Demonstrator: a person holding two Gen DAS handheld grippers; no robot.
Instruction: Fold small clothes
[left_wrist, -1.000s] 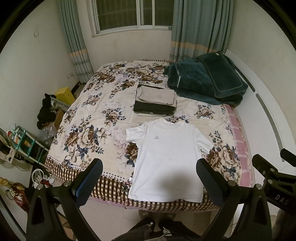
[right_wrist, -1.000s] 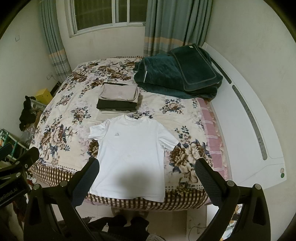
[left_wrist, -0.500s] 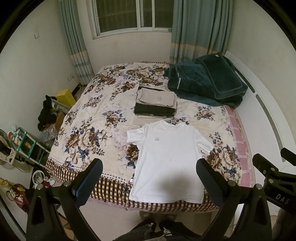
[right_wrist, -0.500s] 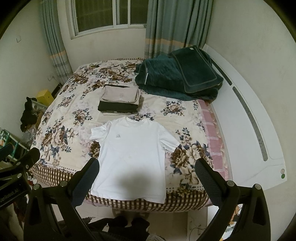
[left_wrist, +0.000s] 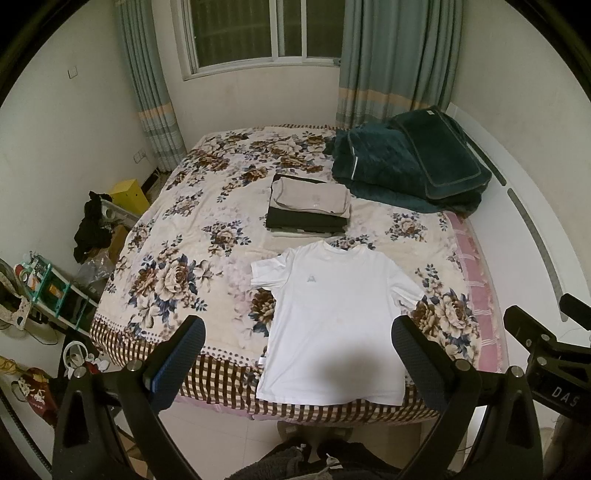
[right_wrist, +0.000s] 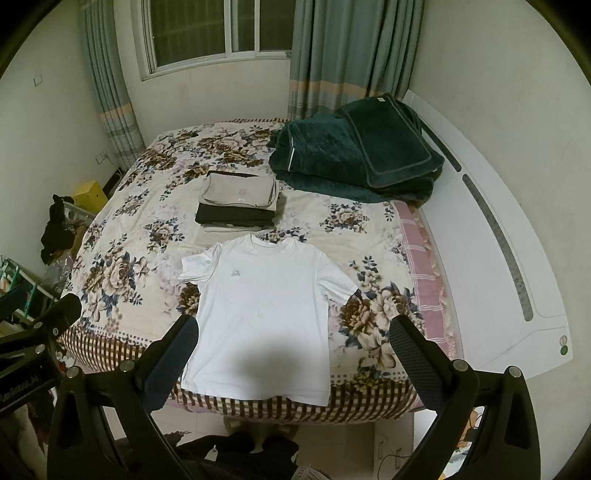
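- Seen from above, a white T-shirt (left_wrist: 334, 321) lies flat and face up on a bed (left_wrist: 177, 280) covered with a floral bedspread, its collar pointing toward the window and its hem at the checked near edge of the bed.
- Both short sleeves are spread out to the sides; a small grey logo sits on the chest.
- Just beyond the collar sits a stack of folded clothes (left_wrist: 308, 210), a beige piece on top and a dark one beneath it.
- Farther back, toward the white headboard (right_wrist: 495, 236) on the right, lies a heap of folded dark green blankets (left_wrist: 406, 173).
- The left tool (left_wrist: 299, 363) hangs in the air above the near edge of the bed, its two dark fingers spread wide with nothing between them; the shirt's lower half shows in the gap, well below.
- The right tool (right_wrist: 293, 356) is likewise held above the near edge, fingers wide apart and gripping nothing, with the shirt's hem framed between them.
- Each tool appears at the border of the other's view, so they are side by side.
- Grey-green curtains (left_wrist: 397, 59) hang on both sides of a window (left_wrist: 266, 29) in the far wall.
- On the floor to the left of the bed are a yellow box (left_wrist: 129, 192), dark clothing (left_wrist: 90, 229) and a teal rack (left_wrist: 48, 284) of small items.
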